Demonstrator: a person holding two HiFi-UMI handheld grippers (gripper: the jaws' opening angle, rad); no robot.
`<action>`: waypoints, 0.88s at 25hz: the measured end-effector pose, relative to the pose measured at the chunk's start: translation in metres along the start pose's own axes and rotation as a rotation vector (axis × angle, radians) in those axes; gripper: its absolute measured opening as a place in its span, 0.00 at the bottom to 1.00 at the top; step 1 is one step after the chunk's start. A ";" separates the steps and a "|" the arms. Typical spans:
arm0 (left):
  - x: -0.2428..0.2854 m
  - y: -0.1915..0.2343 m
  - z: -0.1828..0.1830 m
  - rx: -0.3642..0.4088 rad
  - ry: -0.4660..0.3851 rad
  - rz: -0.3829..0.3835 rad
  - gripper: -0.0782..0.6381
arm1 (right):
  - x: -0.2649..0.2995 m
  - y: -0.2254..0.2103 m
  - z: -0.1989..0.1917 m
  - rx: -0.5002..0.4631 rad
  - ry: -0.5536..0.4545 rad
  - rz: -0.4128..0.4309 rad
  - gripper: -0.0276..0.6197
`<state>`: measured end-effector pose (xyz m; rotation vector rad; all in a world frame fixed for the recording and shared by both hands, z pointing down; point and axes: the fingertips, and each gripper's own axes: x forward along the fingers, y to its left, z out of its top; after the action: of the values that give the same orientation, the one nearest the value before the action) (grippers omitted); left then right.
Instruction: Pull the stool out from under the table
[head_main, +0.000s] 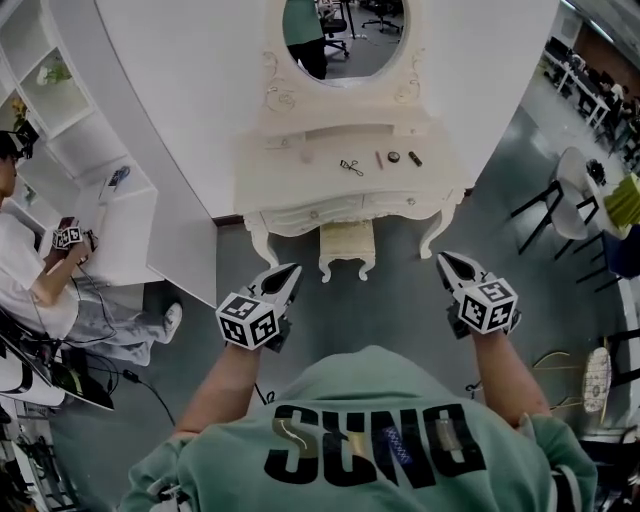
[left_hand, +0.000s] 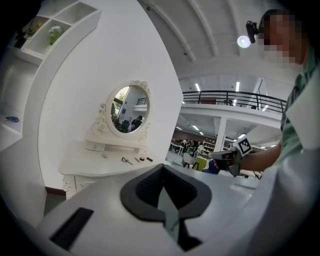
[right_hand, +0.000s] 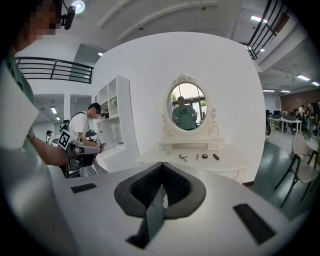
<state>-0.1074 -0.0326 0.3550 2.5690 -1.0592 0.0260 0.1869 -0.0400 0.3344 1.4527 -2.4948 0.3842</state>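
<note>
Carrying nothing, we hold the jaws of our left gripper (head_main: 290, 272) and right gripper (head_main: 447, 262) pressed together, both hovering in the air well apart from the furniture. The stool (head_main: 347, 245) is tucked between the front legs of the white dressing table (head_main: 290, 175), its seat partly beneath the top, with neither gripper touching it. We judge nothing done yet: the approach, the grasp and the pull all remain.

A mock bedroom corner inside an open-plan office hall is being shown: a dressing table (head_main: 350, 185) with oval mirror (head_main: 343, 35) is being backed by a freestanding curved partition (head_main: 180, 100), a mezzanine railing (left_hand: 235, 97) and desks (left_hand: 180, 146) being glimpsed beyond.
</note>
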 end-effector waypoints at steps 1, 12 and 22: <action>0.003 0.007 0.000 -0.006 0.003 0.002 0.11 | 0.009 -0.001 0.001 0.000 0.005 0.004 0.03; 0.076 0.044 0.002 -0.018 0.038 0.077 0.11 | 0.087 -0.073 0.008 0.013 0.034 0.088 0.03; 0.219 0.055 0.015 -0.066 0.000 0.280 0.11 | 0.178 -0.207 0.045 -0.045 0.072 0.299 0.03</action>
<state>0.0103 -0.2222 0.3920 2.3436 -1.3866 0.0613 0.2786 -0.2982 0.3724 1.0305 -2.6462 0.4202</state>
